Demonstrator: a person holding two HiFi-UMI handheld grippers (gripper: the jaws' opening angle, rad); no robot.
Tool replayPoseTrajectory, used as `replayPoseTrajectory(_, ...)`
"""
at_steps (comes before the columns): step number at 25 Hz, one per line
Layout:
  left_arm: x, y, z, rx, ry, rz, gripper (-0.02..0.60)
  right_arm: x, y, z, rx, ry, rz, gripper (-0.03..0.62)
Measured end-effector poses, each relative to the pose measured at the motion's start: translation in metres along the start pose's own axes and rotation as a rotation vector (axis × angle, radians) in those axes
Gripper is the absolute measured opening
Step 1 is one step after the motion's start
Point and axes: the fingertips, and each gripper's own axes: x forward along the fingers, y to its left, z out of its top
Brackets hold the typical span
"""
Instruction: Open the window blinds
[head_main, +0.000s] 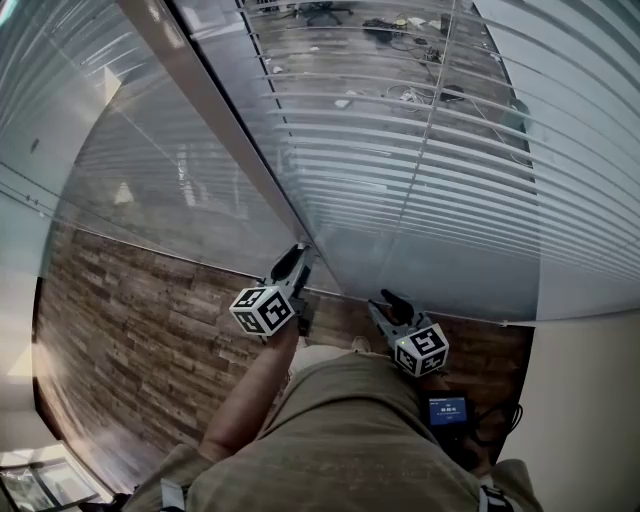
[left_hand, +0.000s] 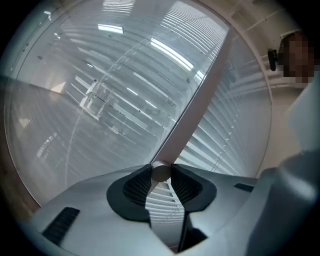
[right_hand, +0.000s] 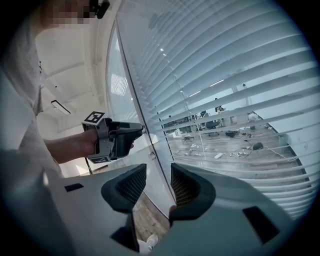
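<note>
White slatted window blinds hang in front of me, their slats tilted so the room behind shows through. The slats also fill the right gripper view. A long pale wand runs down from the top left to my left gripper. In the left gripper view the wand's round lower end sits between the two dark pads, and my left gripper is shut on it. My right gripper hangs to the right, near the blinds' bottom edge. It stands open with nothing between its pads.
A glass pane stands left of the wand, over a wood-plank floor. A small black device with a blue screen hangs at the person's hip. Behind the blinds lie cables and office chairs.
</note>
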Motion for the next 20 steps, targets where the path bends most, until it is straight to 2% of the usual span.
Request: replayPoseTrajectory(20,0.0009,-0.0074,-0.0001,0.39,0.058,0.093,0.137,0.0058,0.0,0.0048,-0.004,0.002,0.013,0.16)
